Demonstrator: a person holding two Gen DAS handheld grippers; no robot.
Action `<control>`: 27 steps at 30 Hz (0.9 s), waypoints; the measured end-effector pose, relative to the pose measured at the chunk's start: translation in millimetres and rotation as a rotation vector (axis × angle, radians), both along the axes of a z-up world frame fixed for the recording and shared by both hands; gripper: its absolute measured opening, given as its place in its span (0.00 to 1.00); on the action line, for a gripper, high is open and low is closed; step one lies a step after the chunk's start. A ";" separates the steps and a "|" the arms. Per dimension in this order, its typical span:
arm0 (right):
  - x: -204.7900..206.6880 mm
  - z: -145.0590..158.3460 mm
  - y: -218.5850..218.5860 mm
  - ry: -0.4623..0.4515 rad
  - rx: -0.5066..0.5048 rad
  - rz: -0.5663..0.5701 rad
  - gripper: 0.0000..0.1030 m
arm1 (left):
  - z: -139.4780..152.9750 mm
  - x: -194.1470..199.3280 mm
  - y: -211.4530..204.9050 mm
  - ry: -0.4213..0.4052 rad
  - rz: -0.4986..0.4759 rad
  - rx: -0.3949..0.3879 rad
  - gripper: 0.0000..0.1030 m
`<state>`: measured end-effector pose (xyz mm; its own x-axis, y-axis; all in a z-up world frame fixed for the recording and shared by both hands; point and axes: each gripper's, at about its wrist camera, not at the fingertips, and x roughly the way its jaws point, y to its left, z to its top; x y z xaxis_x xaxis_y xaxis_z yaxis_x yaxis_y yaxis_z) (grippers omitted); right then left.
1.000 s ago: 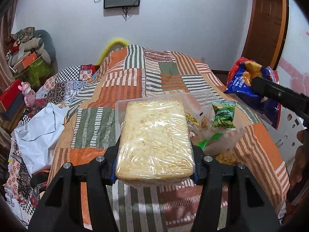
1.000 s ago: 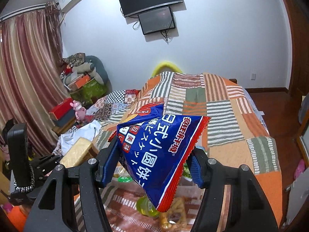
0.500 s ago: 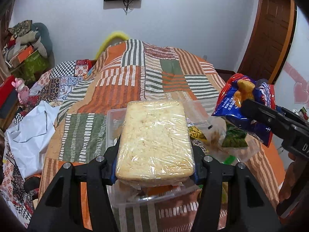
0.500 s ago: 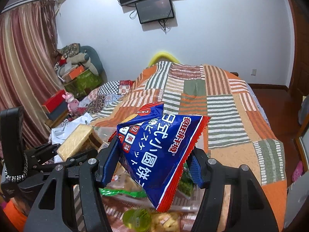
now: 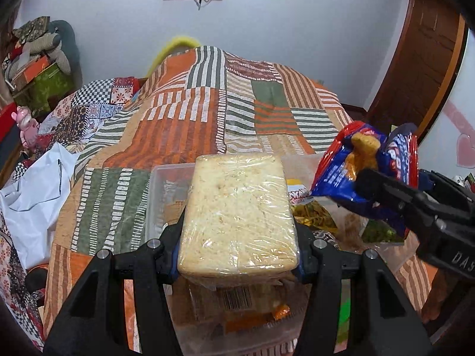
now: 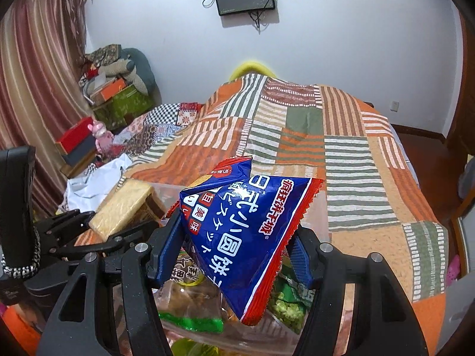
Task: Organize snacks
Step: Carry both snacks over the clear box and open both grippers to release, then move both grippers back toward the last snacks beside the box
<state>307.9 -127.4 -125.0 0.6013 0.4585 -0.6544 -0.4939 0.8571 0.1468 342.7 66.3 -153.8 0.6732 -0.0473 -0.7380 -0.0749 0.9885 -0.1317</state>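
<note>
Blue biscuit bag (image 6: pixel 246 237) red-edged, pinched by right gripper (image 6: pixel 234 255), above clear bin (image 5: pixel 160 184)

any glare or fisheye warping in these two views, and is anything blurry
Left wrist view: soft sheen on the plastic wrap of the cake held in the left gripper; the door frame bows, corners go black. Right wrist view: the blue bag in the right gripper is sharp, print readable; curtain curves at the edge; snacks below the bag look dim and soft.
</note>
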 end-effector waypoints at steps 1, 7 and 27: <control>0.4 -1.1 1.3 0.002 -0.004 0.000 0.59 | -0.6 1.4 0.5 0.002 0.002 -0.002 0.53; 2.3 -5.0 4.1 0.010 -0.020 -0.002 0.63 | 2.9 -0.3 3.6 -0.015 -0.002 -0.022 0.54; -35.3 25.9 -15.6 -0.079 -0.019 -0.007 0.72 | 31.3 -49.5 -12.5 -0.050 -0.044 0.047 0.55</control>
<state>272.6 -143.0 -99.0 0.6544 0.4420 -0.6135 -0.4972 0.8629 0.0913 293.2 53.8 -122.4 0.7076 -0.0433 -0.7053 -0.0259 0.9959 -0.0872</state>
